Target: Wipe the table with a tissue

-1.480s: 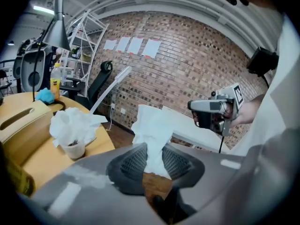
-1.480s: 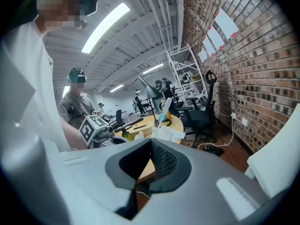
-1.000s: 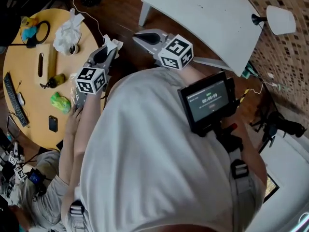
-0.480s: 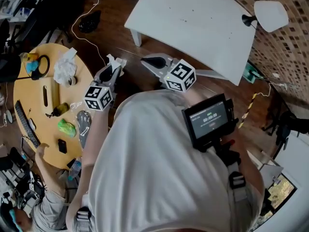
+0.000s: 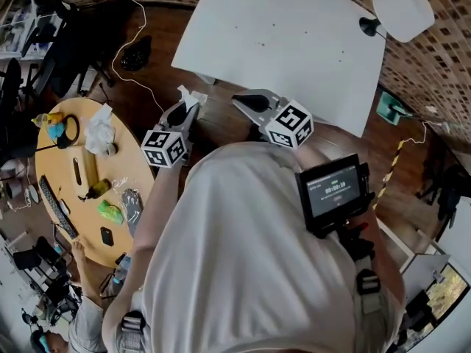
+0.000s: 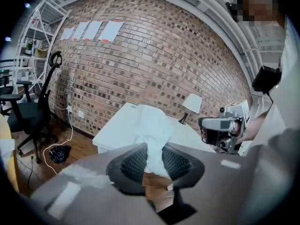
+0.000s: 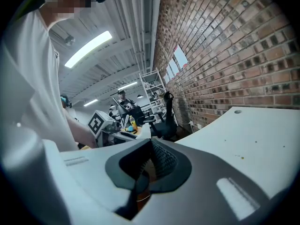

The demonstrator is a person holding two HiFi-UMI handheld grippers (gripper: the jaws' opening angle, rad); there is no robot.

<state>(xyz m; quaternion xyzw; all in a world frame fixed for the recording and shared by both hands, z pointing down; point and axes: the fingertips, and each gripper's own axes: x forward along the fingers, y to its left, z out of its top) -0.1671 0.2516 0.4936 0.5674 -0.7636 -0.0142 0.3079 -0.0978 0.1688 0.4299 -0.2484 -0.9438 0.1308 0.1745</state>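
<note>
At the far left of the head view, a round yellow table (image 5: 48, 171) is standing on the wooden floor (image 5: 154, 65). It is carrying a piece of crumpled paper (image 5: 99, 132), a green object (image 5: 110, 212) and a small black device (image 5: 107, 235).

To the right of it, the left gripper (image 5: 189, 107) is pointing toward the white table (image 5: 294, 43). Its jaws are clamping a white tissue (image 5: 193, 94). In the left gripper view, the tissue (image 6: 152, 130) is standing up between the two dark pads of the left gripper (image 6: 153, 165) and is spreading out above them. The tissue is hanging in the air near the front edge of the white table (image 6: 117, 130), not lying on it.

Just beside it, the right gripper (image 5: 243, 100) is pointing the same way, and its tip is also staying before that edge. In the right gripper view, the jaws of the right gripper (image 7: 151, 142) are pressing together at the tips, with nothing between them, and the white table (image 7: 253, 139) is stretching to the right under a brick wall (image 7: 234, 41).

At the far right end of the white table, a lamp (image 5: 401, 12) with a white shade is standing.
</note>
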